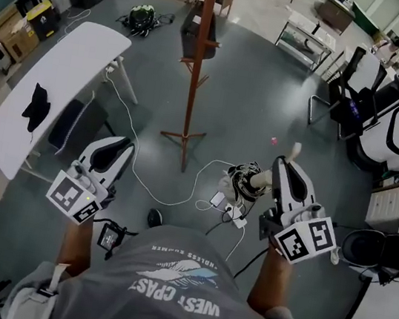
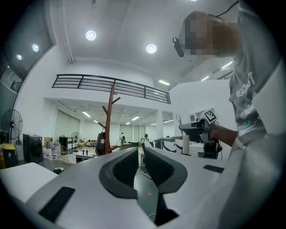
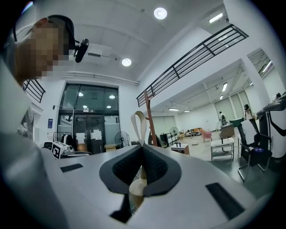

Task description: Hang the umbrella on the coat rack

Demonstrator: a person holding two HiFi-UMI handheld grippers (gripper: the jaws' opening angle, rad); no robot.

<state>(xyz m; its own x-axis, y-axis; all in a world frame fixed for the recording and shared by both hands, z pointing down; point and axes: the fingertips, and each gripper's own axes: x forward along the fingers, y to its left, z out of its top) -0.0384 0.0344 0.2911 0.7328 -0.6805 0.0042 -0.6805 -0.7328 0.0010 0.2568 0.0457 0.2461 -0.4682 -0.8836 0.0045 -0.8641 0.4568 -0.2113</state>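
Observation:
My right gripper [image 1: 282, 167] [image 3: 142, 150] is shut on the umbrella's cream handle [image 1: 260, 178] [image 3: 136, 190]. The handle's beige strap loop [image 1: 294, 152] [image 3: 139, 126] sticks up past the fingertips. A dark bundle [image 1: 239, 181] sits at the handle's left end. The left gripper view shows the handle [image 2: 186, 144] in that gripper. My left gripper [image 1: 115, 148] [image 2: 140, 150] is low on the left, open by a narrow slit, with nothing between its pads. The brown wooden coat rack [image 1: 198, 65] [image 2: 109, 120] [image 3: 150, 127] stands ahead, with a dark bag [image 1: 192, 35] on a peg.
A white table [image 1: 63, 73] with a black item [image 1: 36, 107] stands at the left. Cables and a power strip [image 1: 226, 206] lie on the floor near the rack's foot. Black chairs [image 1: 353, 89] and a small metal table [image 1: 306, 38] are to the right.

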